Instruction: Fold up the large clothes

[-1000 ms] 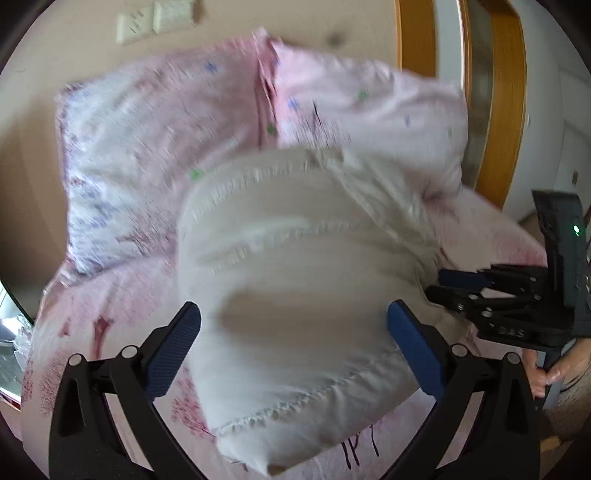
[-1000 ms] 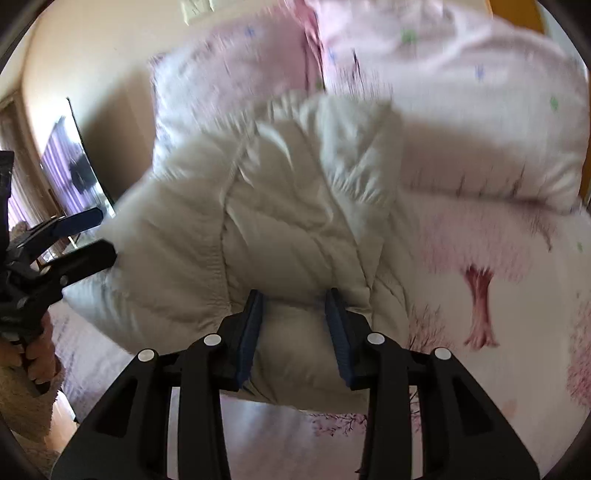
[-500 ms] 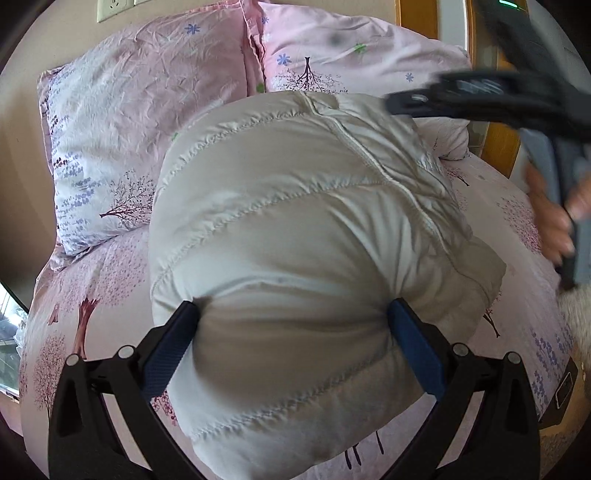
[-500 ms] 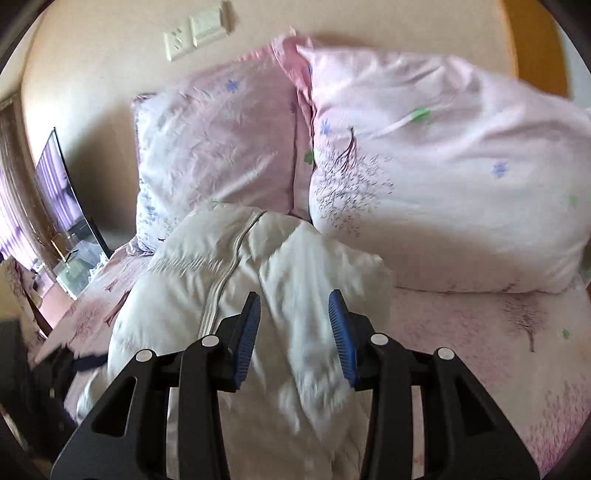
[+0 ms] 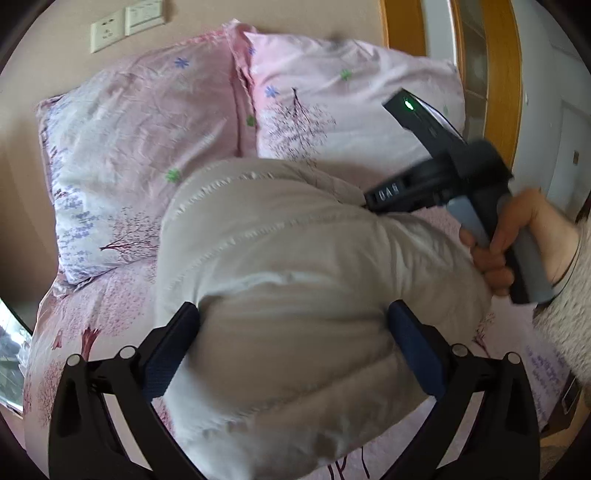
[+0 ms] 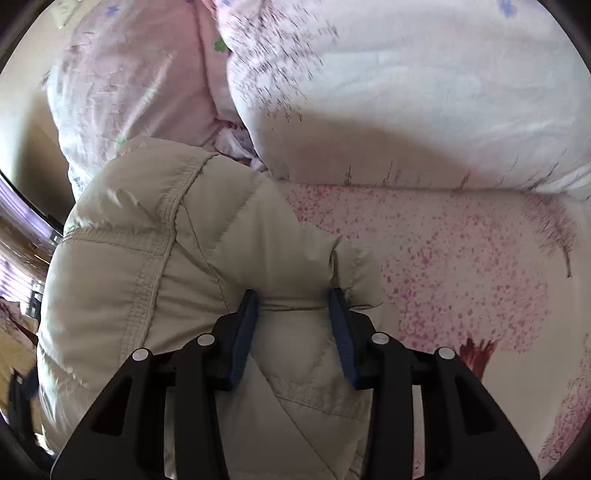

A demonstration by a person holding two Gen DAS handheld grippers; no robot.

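Observation:
A cream puffer jacket (image 5: 295, 251) lies bundled on the pink bed sheet (image 5: 92, 325). My left gripper (image 5: 295, 317) spans the near bulk of the jacket, and both blue pads press into the padding, which bulges between them. In the right wrist view my right gripper (image 6: 293, 306) is shut on a thick fold of the jacket (image 6: 155, 258) at its far end, close to the pillows. The left wrist view shows that tool's black housing (image 5: 454, 162) and the person's hand (image 5: 509, 240) at the jacket's right side. Its fingertips are hidden behind the jacket there.
Two pink tree-print pillows (image 5: 140, 129) (image 5: 351, 92) lean on the wall behind the jacket. Wall sockets (image 5: 125, 22) sit above them. A wooden door frame (image 5: 502, 74) stands at the right. Bare sheet (image 6: 461, 266) shows right of the jacket. A dark screen (image 6: 22, 206) stands at the left.
The right gripper swung from the jacket's near right side over it toward the pillows, then came down at its far end, still holding a fold. The left gripper barely moved.

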